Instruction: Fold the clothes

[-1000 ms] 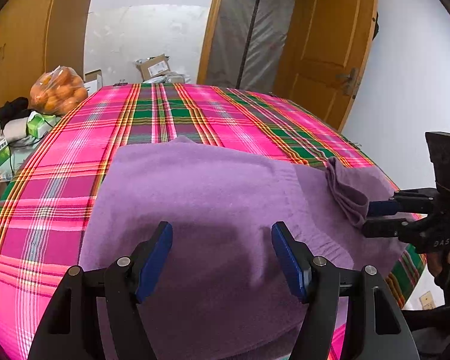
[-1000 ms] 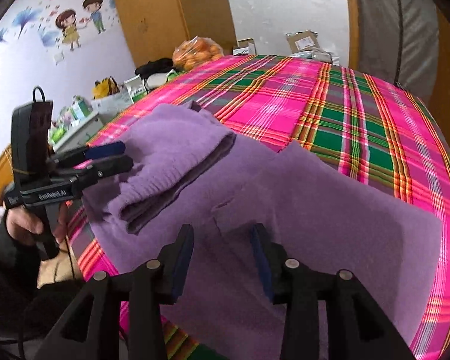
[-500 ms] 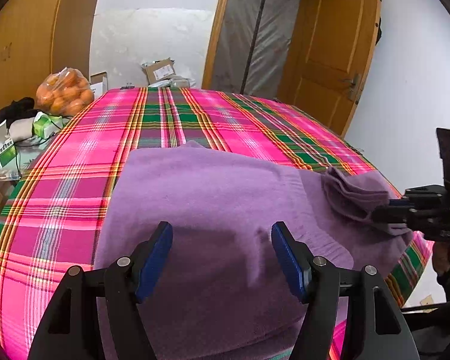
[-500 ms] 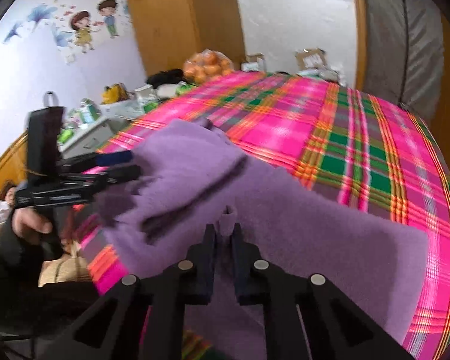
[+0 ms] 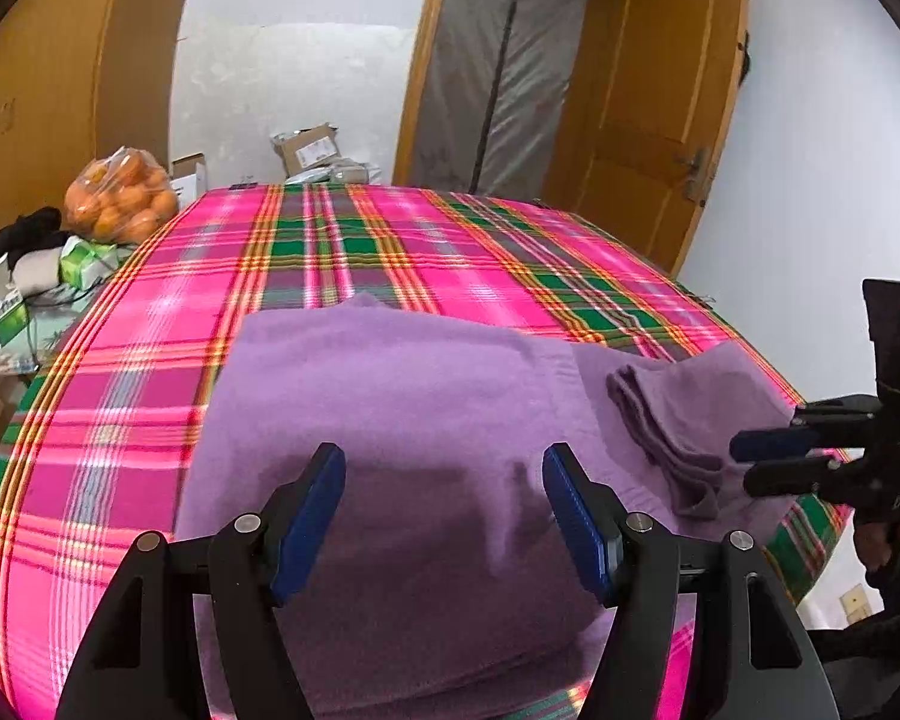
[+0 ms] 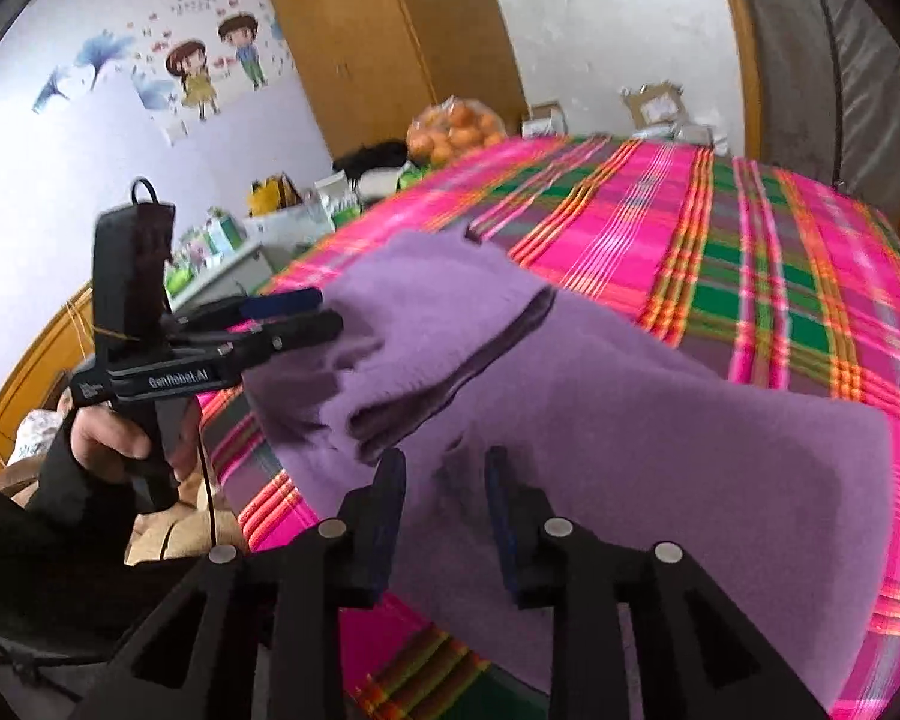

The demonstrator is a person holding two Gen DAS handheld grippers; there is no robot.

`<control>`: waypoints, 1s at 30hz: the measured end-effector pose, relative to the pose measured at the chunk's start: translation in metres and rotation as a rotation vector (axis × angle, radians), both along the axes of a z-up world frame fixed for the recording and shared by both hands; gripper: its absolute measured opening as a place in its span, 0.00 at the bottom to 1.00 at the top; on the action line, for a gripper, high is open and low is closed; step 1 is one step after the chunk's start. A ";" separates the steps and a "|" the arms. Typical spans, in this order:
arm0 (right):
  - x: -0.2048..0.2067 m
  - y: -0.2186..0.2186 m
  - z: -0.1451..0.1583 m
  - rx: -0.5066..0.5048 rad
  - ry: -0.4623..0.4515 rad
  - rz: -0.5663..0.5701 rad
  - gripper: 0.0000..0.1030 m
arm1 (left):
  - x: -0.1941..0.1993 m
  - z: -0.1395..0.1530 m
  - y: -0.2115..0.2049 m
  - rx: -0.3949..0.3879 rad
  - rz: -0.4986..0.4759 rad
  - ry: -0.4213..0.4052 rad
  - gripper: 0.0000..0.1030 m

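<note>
1. The left hand-held gripper [image 5: 444,510] is angled downward over the near part of the purple garment [image 5: 390,420], which lies spread on the pink plaid cloth [image 5: 150,360] covering the worktop.
2. Its blue pads [image 5: 309,516] stand wide apart. Nothing is pinched between them, and only the flat knit shows below the gap.
3. In the right wrist view, a bare hand [image 6: 111,441] in a dark sleeve [image 6: 42,516] grips this tool's handle beside the garment's edge.
4. The right hand-held gripper [image 6: 444,498] also tilts downward, at the garment's near edge on the opposite side from the left tool.
5. Its jaws stand at a middling gap and are opening. Purple fabric shows between them, but the pads do not press on it.
6. In the left wrist view, the right tool [image 5: 762,462] shows side-on, with its tips just beside a folded sleeve [image 5: 672,438] lying on the garment's right part.
7. In the right wrist view, a thicker folded wad [image 6: 426,342] rests on the garment near the left tool's tips, and whether those tips touch it cannot be told.
8. That view is motion-blurred around the fold edges, so the layers are hard to count.
9. The garment's near hem is cut off behind the tool bodies in both views.
10. A bag of oranges [image 5: 120,198] sits beyond the garment, past the worktop's far left corner.
</note>
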State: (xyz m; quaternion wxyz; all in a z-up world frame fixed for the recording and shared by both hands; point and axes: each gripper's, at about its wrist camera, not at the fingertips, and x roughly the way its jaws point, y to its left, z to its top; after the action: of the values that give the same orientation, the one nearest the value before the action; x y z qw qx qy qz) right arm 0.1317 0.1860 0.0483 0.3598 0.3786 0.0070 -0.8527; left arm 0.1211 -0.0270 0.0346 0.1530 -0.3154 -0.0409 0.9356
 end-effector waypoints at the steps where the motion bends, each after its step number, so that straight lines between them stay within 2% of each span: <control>1: 0.000 0.005 0.001 -0.009 0.010 -0.018 0.27 | -0.001 0.002 0.005 -0.003 -0.012 0.002 0.68; 5: -0.001 0.034 -0.004 -0.023 0.018 -0.149 0.27 | -0.007 0.011 0.032 -0.010 -0.074 0.013 0.68; 10: 0.003 0.079 -0.005 -0.031 0.036 -0.291 0.27 | -0.011 0.022 0.086 -0.008 -0.224 0.035 0.68; 15: 0.008 0.115 -0.021 -0.016 -0.018 -0.398 0.26 | -0.013 0.004 0.137 -0.054 -0.357 -0.019 0.68; 16: 0.008 0.122 -0.028 -0.022 -0.049 -0.410 0.19 | -0.013 -0.003 0.141 -0.071 -0.365 -0.040 0.68; 18: 0.010 0.133 -0.031 -0.056 -0.066 -0.413 0.13 | -0.011 -0.015 0.146 -0.100 -0.371 -0.070 0.68; 25: 0.003 0.152 -0.021 -0.138 -0.045 -0.461 0.14 | -0.001 -0.017 0.140 -0.118 -0.360 -0.090 0.68; 30: -0.021 0.151 -0.012 -0.182 -0.045 -0.469 0.15 | -0.012 -0.001 0.136 -0.057 -0.338 -0.081 0.68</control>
State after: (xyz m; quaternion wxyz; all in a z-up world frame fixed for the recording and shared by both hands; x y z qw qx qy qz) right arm 0.1103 0.3367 0.0364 0.1849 0.3549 -0.1657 -0.9013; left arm 0.1088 0.1090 0.0335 0.2972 -0.3596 0.0332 0.8839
